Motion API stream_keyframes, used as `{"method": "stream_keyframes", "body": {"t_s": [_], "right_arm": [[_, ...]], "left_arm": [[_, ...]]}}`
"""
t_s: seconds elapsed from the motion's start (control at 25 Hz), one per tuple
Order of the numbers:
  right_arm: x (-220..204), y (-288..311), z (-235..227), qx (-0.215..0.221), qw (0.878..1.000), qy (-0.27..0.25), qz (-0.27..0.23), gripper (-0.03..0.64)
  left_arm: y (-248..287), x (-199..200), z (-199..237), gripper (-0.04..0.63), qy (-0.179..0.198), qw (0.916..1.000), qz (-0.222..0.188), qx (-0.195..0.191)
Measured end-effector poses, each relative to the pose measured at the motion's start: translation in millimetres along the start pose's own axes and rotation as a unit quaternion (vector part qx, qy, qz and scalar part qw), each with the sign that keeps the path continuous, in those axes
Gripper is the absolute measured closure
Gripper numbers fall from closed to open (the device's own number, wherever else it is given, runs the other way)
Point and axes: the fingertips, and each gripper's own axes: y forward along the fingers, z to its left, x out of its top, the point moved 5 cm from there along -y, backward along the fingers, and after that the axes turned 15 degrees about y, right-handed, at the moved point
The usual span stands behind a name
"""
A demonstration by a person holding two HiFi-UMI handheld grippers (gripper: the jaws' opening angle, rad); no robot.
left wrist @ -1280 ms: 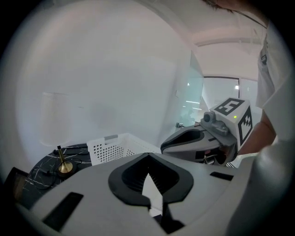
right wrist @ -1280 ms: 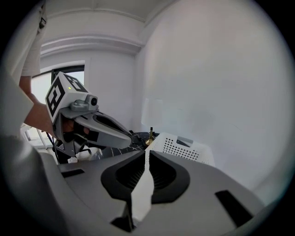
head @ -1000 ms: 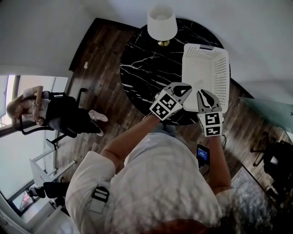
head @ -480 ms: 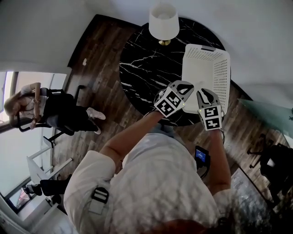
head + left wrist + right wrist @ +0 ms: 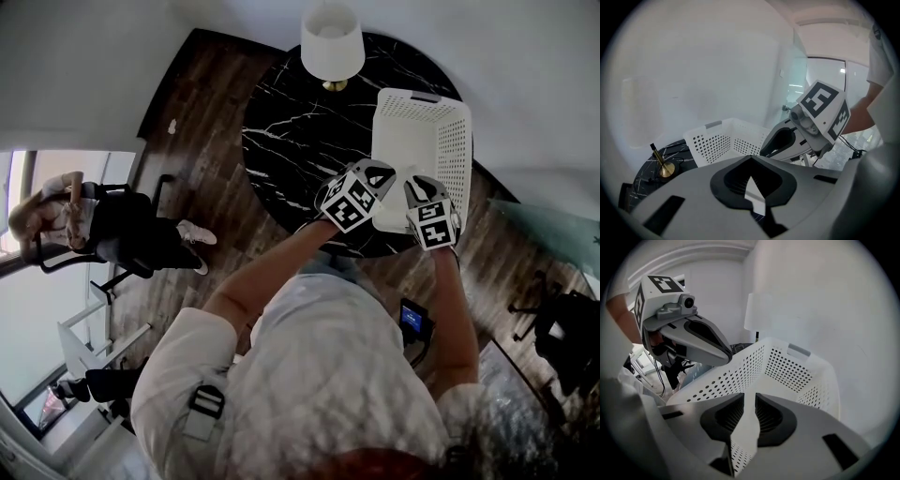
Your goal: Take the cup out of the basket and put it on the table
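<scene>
The white perforated basket stands on a round black marble surface, at the edge nearest the person. Both grippers hang over the basket's near rim, side by side and close together.

The left gripper is just outside the basket's near left corner, above the dark stone, its marker cube turned up towards the head camera. In the left gripper view its jaws are closed: the ribbed black pads meet at the tip and nothing is between them. Beyond them the basket's dotted wall shows.

The right gripper is above the basket's near end and points into it. In the right gripper view its jaws stand a narrow slit apart and hold nothing. Through the slit only the basket's pale floor and holed side wall can be seen.

The cup cannot be made out in any view. The part of the basket's inside that shows looks plain white, though the grippers cover its near end in the head view.

A lamp with a white shade and a brass foot stands on the surface beyond the basket's far left corner. Well away from the basket, past the opposite side of the surface, a person sits in a black chair on the wooden floor.
</scene>
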Motion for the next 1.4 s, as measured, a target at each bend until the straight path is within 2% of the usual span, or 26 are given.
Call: {"method": "stream_keyframes", "body": {"t_s": [0.76,1.4], "right_arm": [[-17,51,-16,0.003,0.993,-0.017,0.118,0.558],[-27,79,-22,0.001,0.986,-0.020,0.168,0.557]], "left_arm": [[20,-9,15,0.589,0.036,0.9985,0.036,-0.023],[34,-11,17,0.589,0.061,0.9961,0.047,-0.043]]}}
